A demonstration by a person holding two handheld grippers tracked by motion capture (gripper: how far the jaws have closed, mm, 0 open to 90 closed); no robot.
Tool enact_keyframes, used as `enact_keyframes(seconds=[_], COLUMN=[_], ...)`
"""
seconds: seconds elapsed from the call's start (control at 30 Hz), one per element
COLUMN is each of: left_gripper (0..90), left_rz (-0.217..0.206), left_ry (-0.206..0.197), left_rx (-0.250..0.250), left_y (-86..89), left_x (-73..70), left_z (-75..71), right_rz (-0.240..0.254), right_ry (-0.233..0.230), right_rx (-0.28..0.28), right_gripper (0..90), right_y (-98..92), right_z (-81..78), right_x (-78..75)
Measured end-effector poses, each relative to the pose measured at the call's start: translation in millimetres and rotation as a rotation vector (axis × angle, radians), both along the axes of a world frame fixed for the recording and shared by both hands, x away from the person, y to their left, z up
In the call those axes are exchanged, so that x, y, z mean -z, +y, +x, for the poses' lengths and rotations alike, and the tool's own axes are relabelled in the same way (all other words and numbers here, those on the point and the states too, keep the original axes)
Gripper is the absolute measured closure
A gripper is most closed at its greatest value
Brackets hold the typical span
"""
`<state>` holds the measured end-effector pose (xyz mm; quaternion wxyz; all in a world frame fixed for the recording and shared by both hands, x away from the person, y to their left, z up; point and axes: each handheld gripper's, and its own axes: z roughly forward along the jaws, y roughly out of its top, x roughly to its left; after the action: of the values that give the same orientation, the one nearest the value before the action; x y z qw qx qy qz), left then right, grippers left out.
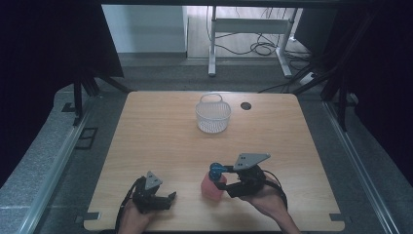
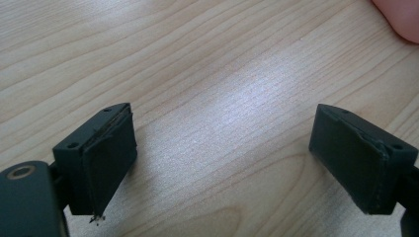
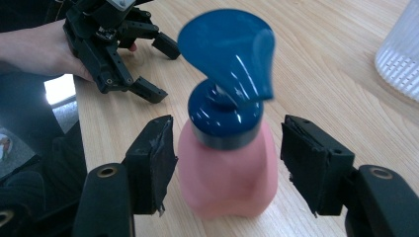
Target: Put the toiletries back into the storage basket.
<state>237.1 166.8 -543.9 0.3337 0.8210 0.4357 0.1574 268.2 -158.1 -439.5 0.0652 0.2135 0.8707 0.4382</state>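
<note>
A pink bottle (image 1: 211, 188) with a blue pump head (image 1: 215, 169) stands on the wooden table (image 1: 160, 136) near its front edge. My right gripper (image 1: 223, 183) reaches in from the right with its jaws on either side of the bottle. In the right gripper view the bottle (image 3: 222, 187) sits between the pads; the left pad is at its side and a narrow gap shows at the right pad (image 3: 309, 163). My left gripper (image 1: 168, 198) rests open at the front left, and its jaws (image 2: 222, 158) have only bare wood between them.
A white mesh basket (image 1: 213, 115) stands at the middle back of the table, with a round cable hole (image 1: 246, 106) to its right. In the right gripper view the left gripper (image 3: 160, 69) lies beyond the bottle and the basket (image 3: 400, 54) stands at the right edge.
</note>
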Motion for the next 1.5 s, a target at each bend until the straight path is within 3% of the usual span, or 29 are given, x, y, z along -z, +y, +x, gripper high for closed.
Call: enact_keyframes(seconds=[0.77, 1.13, 1.5], left_gripper=[10.2, 10.2, 10.2], left_rz=[-0.001, -0.001, 0.001], left_ry=[-0.001, -0.001, -0.001], left_rx=[0.000, 0.000, 0.002], left_y=[0.0, 0.0, 0.2], left_x=[0.1, 0.1, 0.0], left_z=[0.0, 0.0, 0.2], right_rz=[-0.032, -0.071, -0.063], right_ry=[0.004, -0.002, -0.018], right_rx=[-0.019, -0.009, -0.017], right_gripper=[51.1, 52.8, 52.9], right_y=[21.1, 24.3, 25.5], right_z=[12.6, 9.6, 13.4], right_x=[-2.2, -6.5, -24.9])
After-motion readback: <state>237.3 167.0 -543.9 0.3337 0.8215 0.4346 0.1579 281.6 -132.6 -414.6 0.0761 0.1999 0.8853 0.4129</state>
